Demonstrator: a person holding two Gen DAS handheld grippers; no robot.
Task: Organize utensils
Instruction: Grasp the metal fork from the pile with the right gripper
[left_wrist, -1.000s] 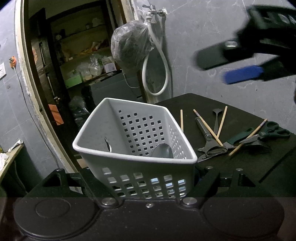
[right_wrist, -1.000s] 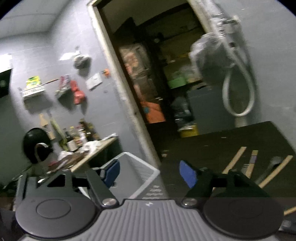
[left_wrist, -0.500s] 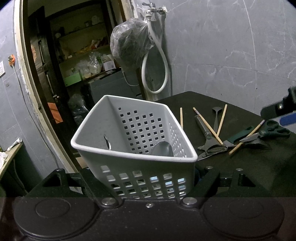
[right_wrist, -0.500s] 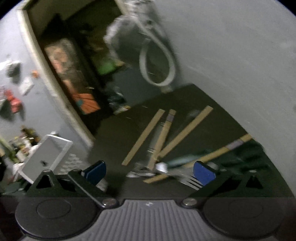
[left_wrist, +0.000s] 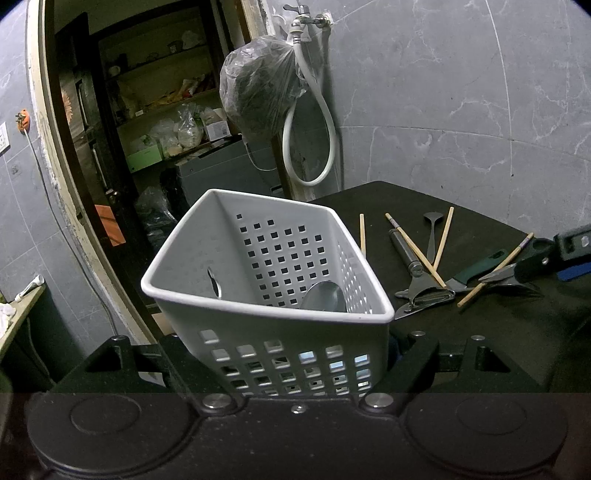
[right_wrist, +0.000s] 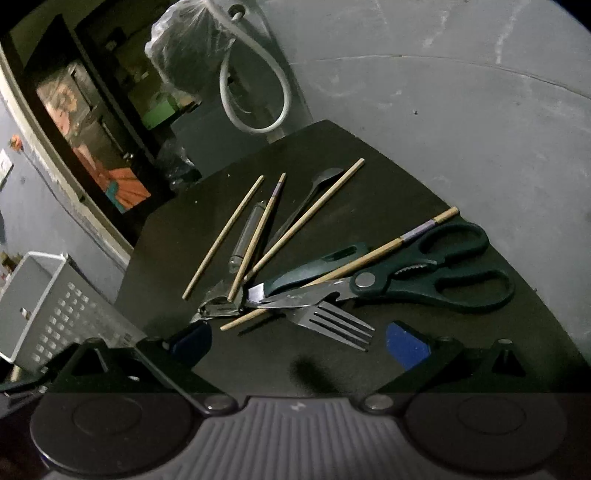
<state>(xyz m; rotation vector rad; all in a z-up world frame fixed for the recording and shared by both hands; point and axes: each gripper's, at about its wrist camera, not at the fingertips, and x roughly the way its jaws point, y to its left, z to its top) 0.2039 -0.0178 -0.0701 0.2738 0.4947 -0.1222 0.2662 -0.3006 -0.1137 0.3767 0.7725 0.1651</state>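
The basket (left_wrist: 266, 295) is clamped between the fingers of the left gripper (left_wrist: 295, 373), at the near left edge of the table (left_wrist: 461, 332). A spoon (left_wrist: 325, 297) is seen inside the basket, at its right wall. To the right of the basket, a heap of utensils is spread on the table. In the right wrist view, four chopsticks (right_wrist: 223, 236) are fanned across a peeler (right_wrist: 221, 304) and a second spoon (right_wrist: 314, 195). A knife (right_wrist: 314, 267) is crossed by one chopstick. The scissors (right_wrist: 424, 278) lie farthest right, their blades over a fork (right_wrist: 332, 321). The right gripper (right_wrist: 299, 341) is held wide just before the fork. Behind the table stands a wall (left_wrist: 461, 92), with a doorway (left_wrist: 147, 129) to its left.
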